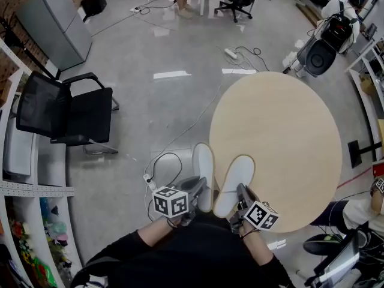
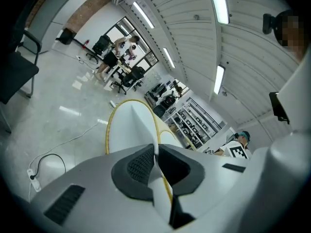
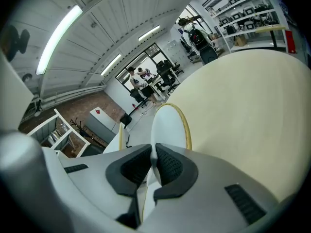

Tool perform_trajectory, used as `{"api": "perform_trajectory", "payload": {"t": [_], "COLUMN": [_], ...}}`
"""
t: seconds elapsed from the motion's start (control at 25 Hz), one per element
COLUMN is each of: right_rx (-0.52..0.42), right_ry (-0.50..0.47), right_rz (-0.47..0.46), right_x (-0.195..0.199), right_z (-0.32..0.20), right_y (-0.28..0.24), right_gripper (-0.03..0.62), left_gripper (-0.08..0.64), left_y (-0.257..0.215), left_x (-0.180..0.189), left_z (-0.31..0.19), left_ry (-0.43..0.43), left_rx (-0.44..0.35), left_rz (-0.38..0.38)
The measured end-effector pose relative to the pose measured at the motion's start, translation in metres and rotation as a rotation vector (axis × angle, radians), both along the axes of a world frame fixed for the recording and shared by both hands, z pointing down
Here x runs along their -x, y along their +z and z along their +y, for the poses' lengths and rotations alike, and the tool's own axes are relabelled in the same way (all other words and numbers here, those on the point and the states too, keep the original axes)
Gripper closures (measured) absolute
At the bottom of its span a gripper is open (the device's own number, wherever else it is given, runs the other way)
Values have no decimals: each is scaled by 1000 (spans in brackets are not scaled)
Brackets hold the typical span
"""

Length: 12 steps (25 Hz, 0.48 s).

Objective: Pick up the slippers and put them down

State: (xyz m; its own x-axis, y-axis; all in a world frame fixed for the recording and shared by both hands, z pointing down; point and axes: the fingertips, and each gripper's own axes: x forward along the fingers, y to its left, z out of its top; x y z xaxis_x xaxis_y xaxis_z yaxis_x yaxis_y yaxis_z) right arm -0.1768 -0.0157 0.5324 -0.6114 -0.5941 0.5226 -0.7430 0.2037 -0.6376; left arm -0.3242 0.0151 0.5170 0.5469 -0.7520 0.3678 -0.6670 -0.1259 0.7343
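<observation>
Carrying looks to be the step in hand, since each gripper holds one flat white foam slipper with a yellow-trimmed edge by its heel end. The left gripper (image 1: 198, 192) has its fingers (image 2: 137, 167) clamped on the thin edge of the left slipper (image 1: 203, 171). That slipper sits over the grey floor (image 1: 150, 113), just beside the rim of the round pale-wood worktop (image 1: 288, 137). The right gripper (image 1: 241, 201) has its fingers (image 3: 171, 168) pressed on the right slipper (image 1: 235, 183) in the same way, and its toe reaches over the worktop's near edge. The pair lie close side by side, toes pointing away from the person. Neither seems to rest fully on anything yet.

The next move, as I judge it, calls for bringing both further over the worktop, the left one especially, since it is off the rim. They should then be lowered until the soles lie flat, and only after that should the fingers part. The slippers look thin and may droop from the held end, so a level approach would help.
</observation>
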Motion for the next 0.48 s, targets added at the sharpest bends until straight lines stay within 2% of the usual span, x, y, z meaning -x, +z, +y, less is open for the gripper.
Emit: {"api": "perform_trajectory", "payload": {"t": [0.12,0.28,0.48], "right_rx": [8,-28,-42], "right_ry": [4,8,22], "right_rz": [-52,-101,-104], "right_x": [7,7,-16], "right_z": [-17,-54,-92], "right_y": [3,8,13], "right_gripper": [560,560,560], "left_gripper": [526,526,526], "left_y": [-2,1,8], "left_x": [5,8,-13], "left_z": [-16,-50,-95], "left_ry": [5,2,19], "left_rx": [9,17,57], "left_rz": [-53,-128,-174]}}
